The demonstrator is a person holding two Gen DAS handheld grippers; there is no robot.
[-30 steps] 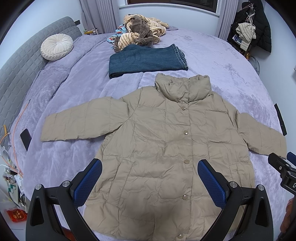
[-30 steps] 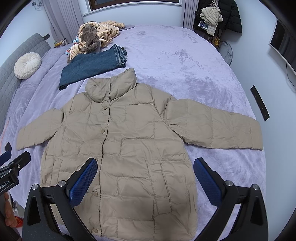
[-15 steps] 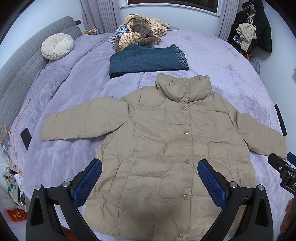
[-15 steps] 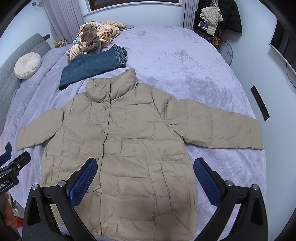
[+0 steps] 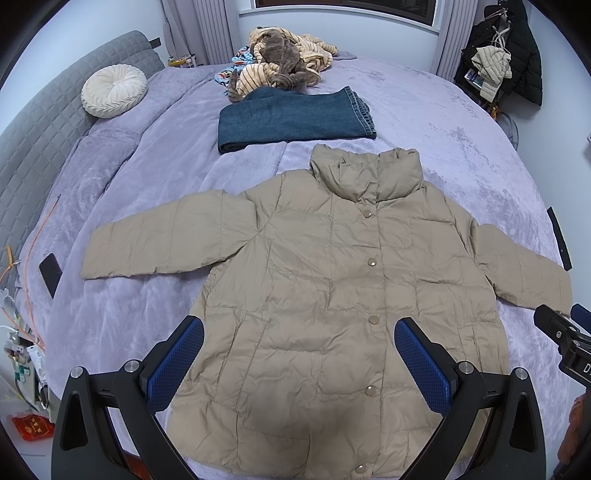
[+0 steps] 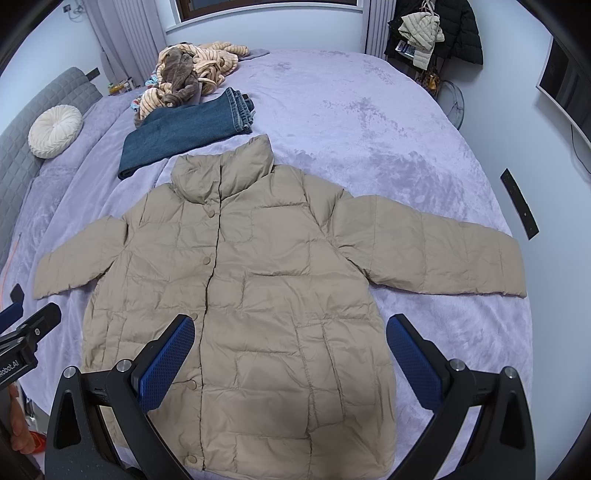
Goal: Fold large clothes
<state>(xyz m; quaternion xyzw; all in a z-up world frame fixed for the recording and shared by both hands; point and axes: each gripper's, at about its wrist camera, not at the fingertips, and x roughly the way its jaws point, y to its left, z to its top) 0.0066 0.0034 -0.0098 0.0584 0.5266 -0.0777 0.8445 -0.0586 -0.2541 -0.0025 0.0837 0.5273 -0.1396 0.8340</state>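
I see a beige jacket (image 5: 325, 295) on a lilac bed (image 5: 461, 147). Beyond it lie dark blue jeans (image 5: 291, 120) and a cream pillow (image 5: 113, 90).

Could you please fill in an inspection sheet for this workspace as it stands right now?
Surface: bed with a lilac plush cover, bare on its right side.
Job's things: beige puffer jacket lies flat, front up, snapped shut, both sleeves spread out.
Clutter: folded jeans just beyond the collar; heap of striped and brown clothes behind them; round cream cushion by the headboard; dark flat object at the left edge.
Grippers: left gripper and right gripper both open, hovering above the hem, holding nothing.
Cables: orange cable along the bed's left edge.
Surroundings: hanging coats, curtains, window.
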